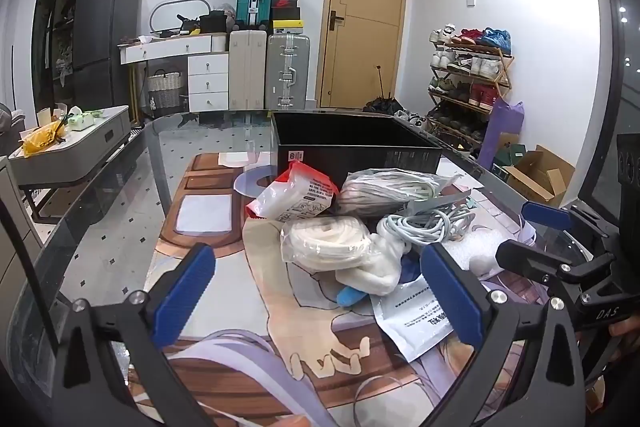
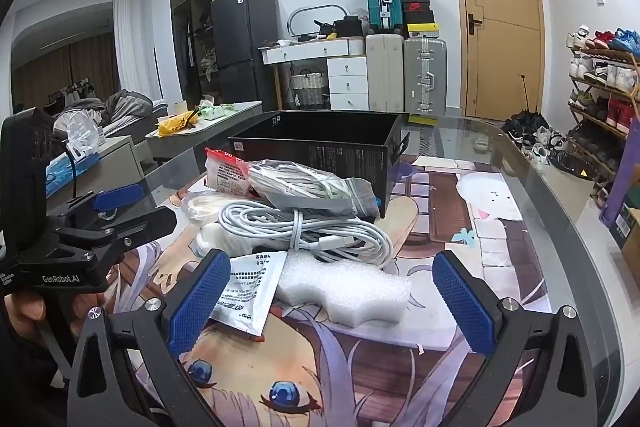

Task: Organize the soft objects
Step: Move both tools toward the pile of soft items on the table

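Left gripper [image 1: 316, 293] sits nearest the lens, jaws spread wide, nothing between the blue pads, hovering over the printed mat [image 1: 256, 311]. Right gripper [image 2: 332, 297] same story: wide apart, empty (its twin shows at 9 o'clock in that view, hand on the grip).

Soft stuff is all piled mid-mat, just ahead of both grippers:
- white foam block [image 2: 352, 293] dead ahead of the right gripper, touching a flat printed pouch [image 2: 248, 291] at its 9 o'clock
- loose white cable coil [image 2: 304, 231] behind the foam at 12 o'clock
- bagged grey-white cord [image 2: 304, 187] stacked on the coil
- bagged white roll [image 1: 324, 239] at 12 o'clock of the left gripper, white cloth [image 1: 380, 267] against it
- red-topped packet [image 1: 300, 195] further back, leaning on the pile

Black open box [image 1: 352, 143] stands behind the pile at 12 o'clock, touching it. Glass table [image 1: 120, 195] underneath.
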The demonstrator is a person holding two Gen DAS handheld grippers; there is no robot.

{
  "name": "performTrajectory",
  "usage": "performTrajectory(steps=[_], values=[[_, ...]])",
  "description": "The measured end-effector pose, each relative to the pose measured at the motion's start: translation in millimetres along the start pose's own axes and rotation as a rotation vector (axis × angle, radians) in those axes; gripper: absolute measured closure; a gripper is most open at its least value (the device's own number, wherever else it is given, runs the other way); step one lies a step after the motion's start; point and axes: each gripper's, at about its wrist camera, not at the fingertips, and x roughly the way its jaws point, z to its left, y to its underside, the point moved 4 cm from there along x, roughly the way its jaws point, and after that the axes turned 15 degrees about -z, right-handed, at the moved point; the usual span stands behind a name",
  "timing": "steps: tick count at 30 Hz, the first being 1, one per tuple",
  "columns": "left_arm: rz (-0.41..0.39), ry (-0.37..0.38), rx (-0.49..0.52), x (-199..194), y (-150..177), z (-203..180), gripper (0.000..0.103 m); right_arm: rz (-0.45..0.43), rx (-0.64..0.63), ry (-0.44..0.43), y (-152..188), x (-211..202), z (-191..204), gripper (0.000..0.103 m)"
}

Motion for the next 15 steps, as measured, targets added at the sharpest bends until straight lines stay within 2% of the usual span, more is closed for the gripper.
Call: performTrajectory(steps=[15], values=[[0.003,0.000,0.005,-0.2,2.1,-0.6,0.000,0.000,-0.003,-0.002,1.6,2.2,-0.3,0.000]])
